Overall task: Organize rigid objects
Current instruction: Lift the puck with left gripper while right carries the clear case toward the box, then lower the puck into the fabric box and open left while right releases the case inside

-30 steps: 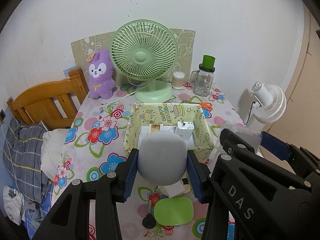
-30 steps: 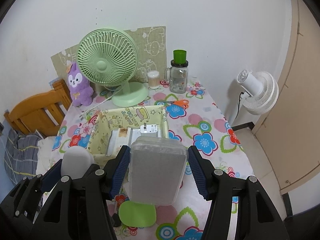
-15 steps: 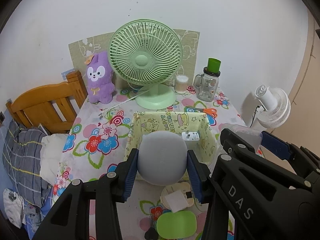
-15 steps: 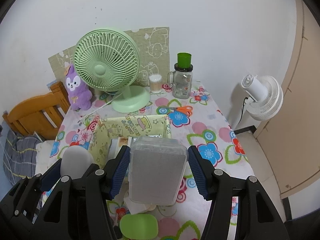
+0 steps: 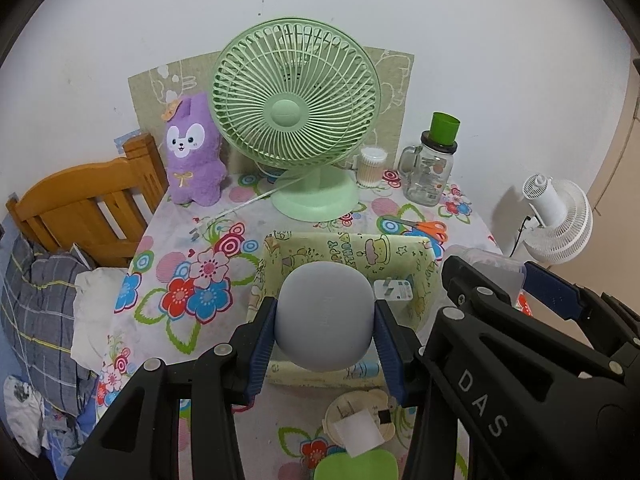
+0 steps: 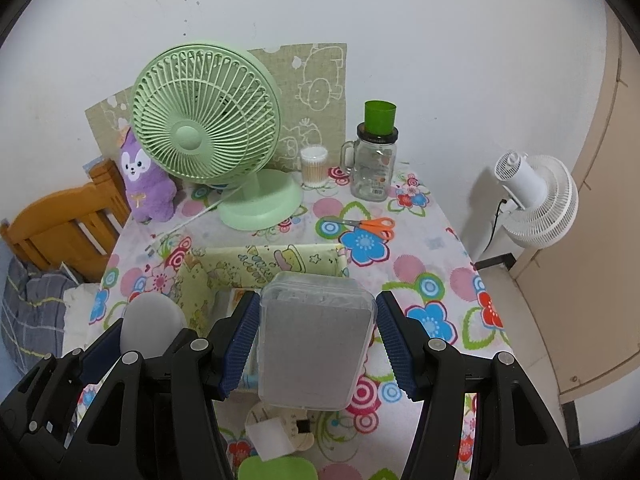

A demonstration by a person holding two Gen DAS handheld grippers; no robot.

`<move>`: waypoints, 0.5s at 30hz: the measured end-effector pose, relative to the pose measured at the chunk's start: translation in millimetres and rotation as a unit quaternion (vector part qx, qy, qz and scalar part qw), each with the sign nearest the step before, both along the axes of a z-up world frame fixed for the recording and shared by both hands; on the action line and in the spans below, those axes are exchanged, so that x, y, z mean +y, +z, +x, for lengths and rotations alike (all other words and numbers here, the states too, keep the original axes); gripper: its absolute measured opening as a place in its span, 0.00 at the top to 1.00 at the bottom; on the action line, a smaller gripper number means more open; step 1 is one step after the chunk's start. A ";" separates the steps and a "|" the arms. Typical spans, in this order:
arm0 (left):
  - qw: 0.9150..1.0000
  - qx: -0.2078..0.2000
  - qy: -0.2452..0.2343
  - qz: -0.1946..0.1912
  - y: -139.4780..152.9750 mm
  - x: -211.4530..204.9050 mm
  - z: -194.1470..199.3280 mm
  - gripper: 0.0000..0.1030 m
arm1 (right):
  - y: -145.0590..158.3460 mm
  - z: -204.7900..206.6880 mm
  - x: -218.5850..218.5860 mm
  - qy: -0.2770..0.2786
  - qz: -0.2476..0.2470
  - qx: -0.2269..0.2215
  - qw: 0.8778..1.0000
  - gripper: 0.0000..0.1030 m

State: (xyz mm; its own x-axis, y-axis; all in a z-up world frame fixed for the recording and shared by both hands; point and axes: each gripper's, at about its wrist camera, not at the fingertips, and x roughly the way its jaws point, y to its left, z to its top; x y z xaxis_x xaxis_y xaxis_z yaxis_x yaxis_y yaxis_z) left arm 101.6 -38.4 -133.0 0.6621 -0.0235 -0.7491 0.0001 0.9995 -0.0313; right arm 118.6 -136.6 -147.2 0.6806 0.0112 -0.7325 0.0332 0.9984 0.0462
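Already some of the sorting looked done: the yellow patterned bin (image 5: 352, 246) near the middle of the flowered tablecloth (image 5: 180, 264) held at least a white charger-like block (image 5: 394, 290) and, seen from the right wrist, an orange-edged item (image 6: 237, 294) I could not identify. Two more pieces were on their way, and others waited outside the bin: a round cream item with a white slip on it (image 5: 360, 426) and a light green flat piece (image 5: 356, 468) at the near edge, plus orange-handled scissors (image 5: 424, 226) beyond the bin's far wall.

On the left side, the left gripper (image 5: 326, 344) was clamped on a pale grey rounded object (image 5: 324, 316); both blue pads pressed its flanks, with the jaws only partly apart to fit its width. It was carried above the bin's near portion, not yet set down.

Further right, the right gripper (image 6: 316, 338) was closed on a clear lidded box with grey contents (image 6: 314, 340), pads against its two long sides. That box hung over the bin's near right corner, partly above the tablecloth.

By my judgement the task was mid-way: both held pieces needed lowering into the bin, then the loose items near the front collecting. The green desk fan (image 6: 208, 140), purple plush (image 6: 144, 184) and glass jar (image 6: 372, 168) at the back seemed to be no part of it.
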 end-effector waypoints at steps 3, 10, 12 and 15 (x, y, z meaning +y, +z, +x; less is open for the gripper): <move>1.000 0.005 0.003 -0.008 -3.2 0.6 9.2 0.53 | -2.1 10.4 -0.5 -0.001 0.005 0.004 1.000 0.39; 1.000 0.016 0.003 -0.006 -14.2 2.3 31.7 0.53 | -12.6 34.5 1.3 -0.003 0.006 0.015 1.000 0.39; 1.000 0.019 0.003 -0.003 -17.9 1.8 38.1 0.53 | -16.1 40.6 1.1 -0.002 0.007 0.017 1.000 0.39; 1.000 0.021 0.003 0.003 -23.4 1.7 45.2 0.53 | -23.2 49.3 0.1 -0.005 0.008 0.020 1.000 0.39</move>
